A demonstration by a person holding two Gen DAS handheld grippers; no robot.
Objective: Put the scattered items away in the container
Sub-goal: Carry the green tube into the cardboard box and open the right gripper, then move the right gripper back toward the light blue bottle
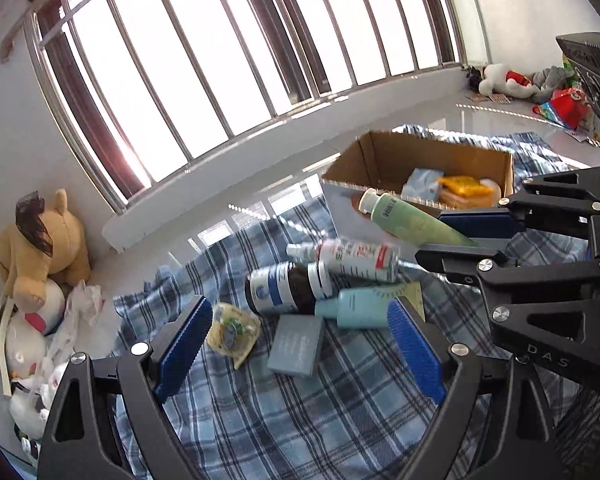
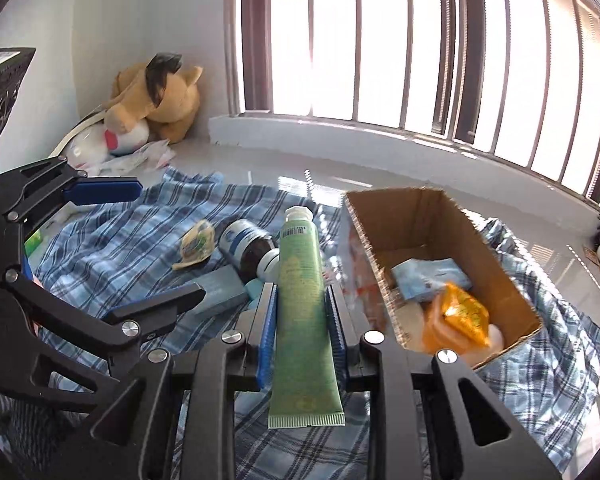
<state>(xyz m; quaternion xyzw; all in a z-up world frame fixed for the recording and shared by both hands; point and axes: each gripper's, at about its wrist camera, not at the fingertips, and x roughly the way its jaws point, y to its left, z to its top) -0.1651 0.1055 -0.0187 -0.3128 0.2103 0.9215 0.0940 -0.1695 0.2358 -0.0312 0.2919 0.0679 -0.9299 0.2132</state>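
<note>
My right gripper [image 2: 301, 292] is shut on a green tube [image 2: 300, 248], cap pointing away, held above the blue plaid cloth [image 2: 112, 240]. The left wrist view shows that same green tube [image 1: 404, 216] in the right gripper [image 1: 452, 236], just in front of the cardboard box [image 1: 380, 160]. My left gripper [image 1: 298, 312] is open and empty above a brown bottle [image 1: 284, 290], a white spray bottle [image 1: 352, 258], a light blue tube [image 1: 356, 306], a grey box [image 1: 298, 346] and a yellow packet [image 1: 232, 330]. The cardboard box [image 2: 420, 216] holds an orange packet [image 2: 460, 312] and a blue packet [image 2: 428, 278].
Plush toys [image 1: 40, 248] and plastic bags sit in the left corner against the wall. A barred window [image 1: 220, 60] runs along the far side. More toys [image 1: 508, 80] lie far right on the glossy floor. The cloth spreads under the box and items.
</note>
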